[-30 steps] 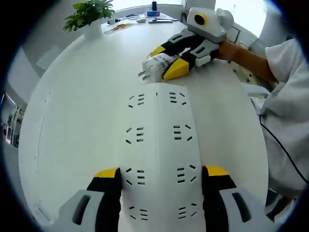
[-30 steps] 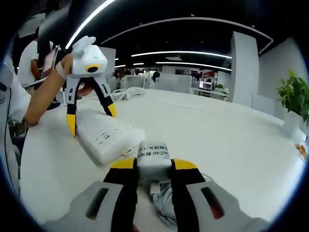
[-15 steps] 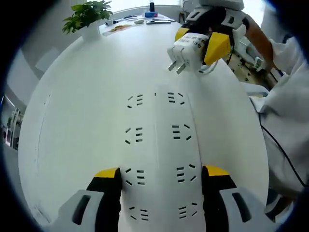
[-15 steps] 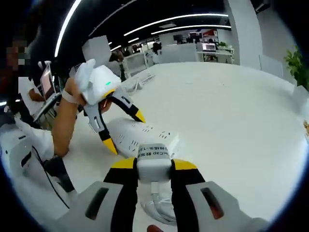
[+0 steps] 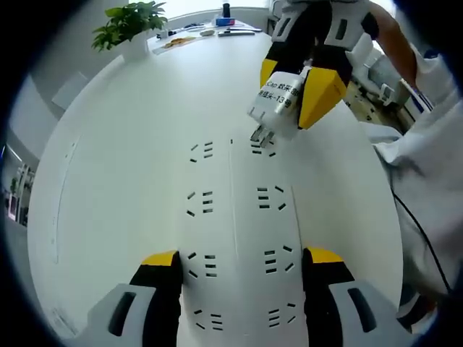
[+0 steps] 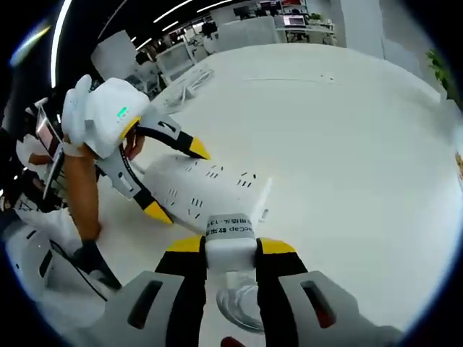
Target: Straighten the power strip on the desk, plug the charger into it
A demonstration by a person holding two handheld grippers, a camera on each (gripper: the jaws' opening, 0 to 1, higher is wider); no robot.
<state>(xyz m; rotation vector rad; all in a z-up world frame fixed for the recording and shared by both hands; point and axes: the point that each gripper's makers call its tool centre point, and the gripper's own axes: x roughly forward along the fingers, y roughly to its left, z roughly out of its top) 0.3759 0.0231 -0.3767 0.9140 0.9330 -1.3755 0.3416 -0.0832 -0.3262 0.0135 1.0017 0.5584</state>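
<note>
White plastic power strip [image 5: 239, 238] lying flat on the white table [image 5: 116, 144], seen lengthwise in the left gripper view, running from 6 o'clock toward 12, two columns of socket slots along its top. Left tongs [image 5: 242, 271] pinching the near end of that strip, one yellow-tipped jaw against each long side. At 1 o'clock in the same view, right tongs [image 5: 295, 85] coming down from above, clamped on a white charger [image 5: 275, 105] with a printed label; metal prongs pointing down at the farthest right-hand socket, tips at or just touching the slots, depth of entry hard to judge from this angle. Beyond, at 11 o'clock, a green potted plant [image 5: 132, 20] near the far table edge, with small items [image 5: 210, 29] beside it toward 12. White sleeve [image 5: 434, 144] along the 3 o'clock side. In the right gripper view, right tongs [image 6: 228, 249] at 6 o'clock squeezing the charger [image 6: 229, 242], label facing up, coiled white cable [image 6: 242, 311] hanging below between the jaws. Just past it, power strip [image 6: 206, 191] lying at a slant toward 10 o'clock, left tongs [image 6: 170, 181] straddling its far end, held by a person's hand [image 6: 130, 141] and bare forearm. Office furniture and ceiling light strips at 12 o'clock, blurred.
</note>
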